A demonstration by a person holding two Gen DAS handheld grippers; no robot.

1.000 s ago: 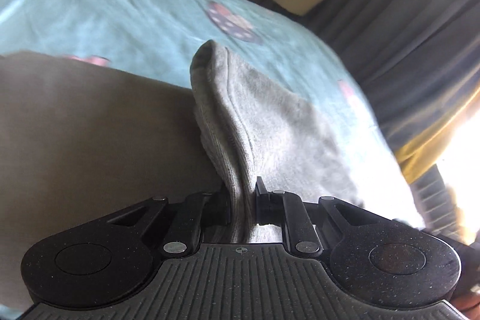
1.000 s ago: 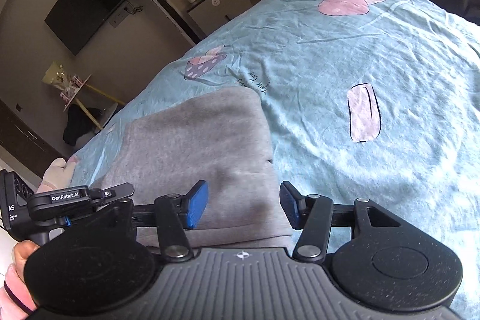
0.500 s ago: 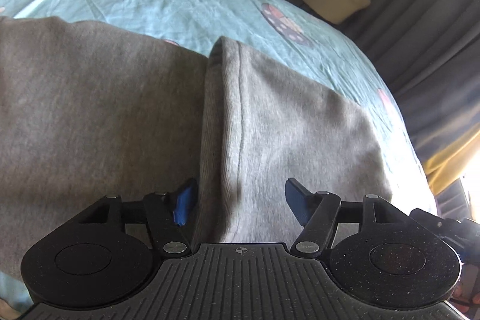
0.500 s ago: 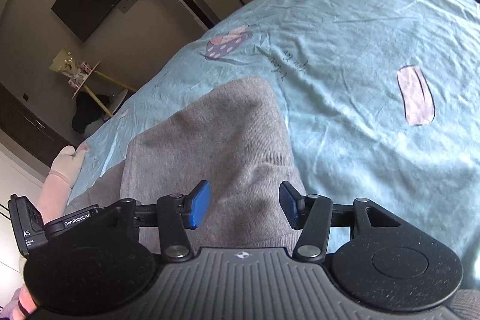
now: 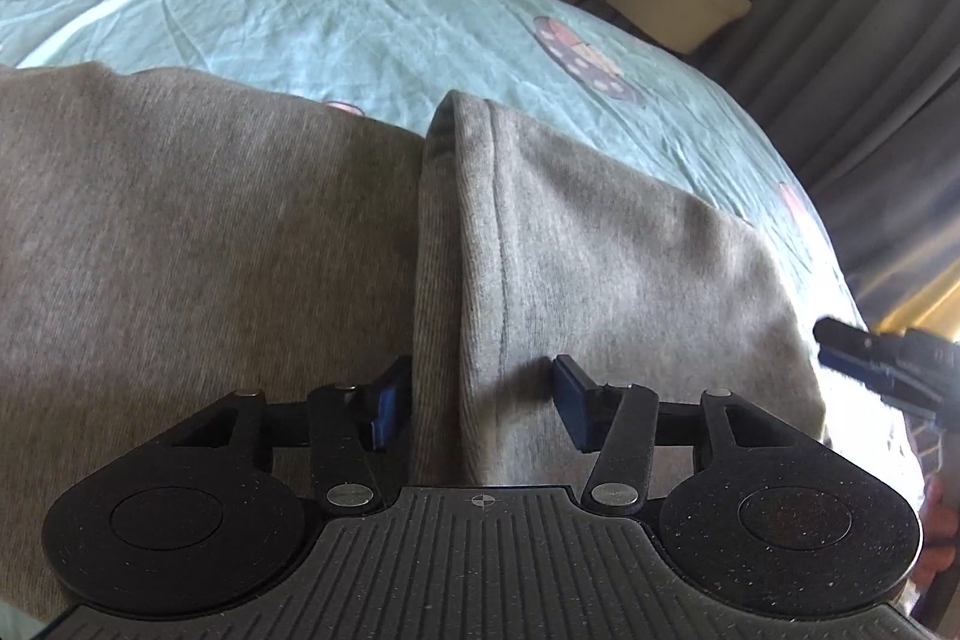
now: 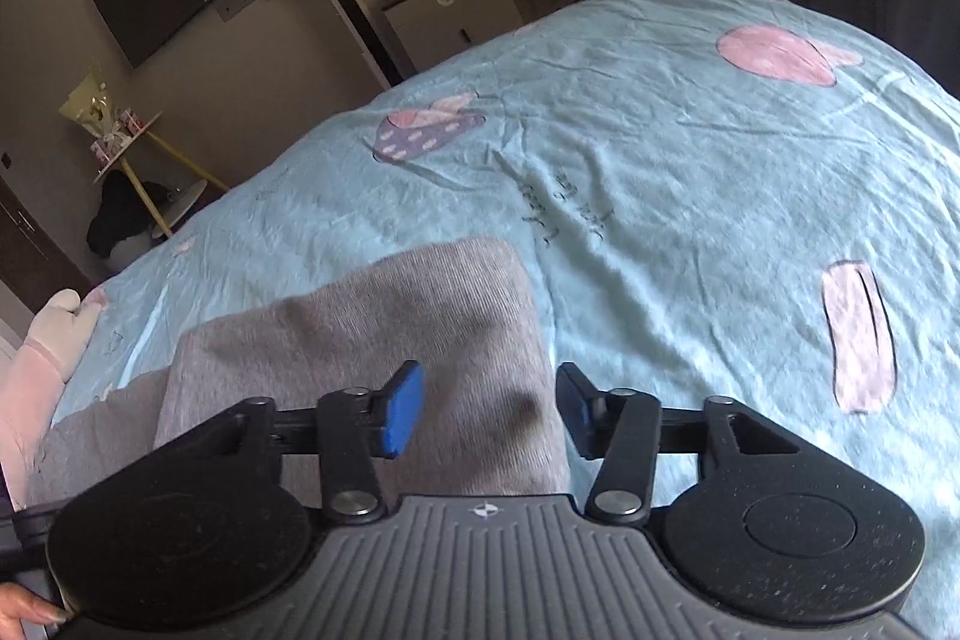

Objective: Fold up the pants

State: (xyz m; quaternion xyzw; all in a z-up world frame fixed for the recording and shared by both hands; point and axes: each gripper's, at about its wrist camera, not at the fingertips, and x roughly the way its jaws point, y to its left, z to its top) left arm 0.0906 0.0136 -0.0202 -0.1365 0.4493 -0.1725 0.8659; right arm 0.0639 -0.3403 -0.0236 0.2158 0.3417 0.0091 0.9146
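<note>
Released since a second ago, the pants (image 5: 600, 250) fold is no longer clamped by the left tool (image 5: 474, 403), whose jaws are closing around the raised hem ridge, pads apart. Pants lie folded on the bed (image 6: 660, 148). Right tool (image 6: 489, 409) jaws are closing, unclamped, over the pants edge.

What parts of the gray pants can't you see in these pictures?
- Left wrist view: the near end of the pants is hidden under the left gripper, whose jaws are closing around a raised fold; the left side is cut off by the edge.
- Right wrist view: the right gripper, jaws closing, covers the near edge.
</note>
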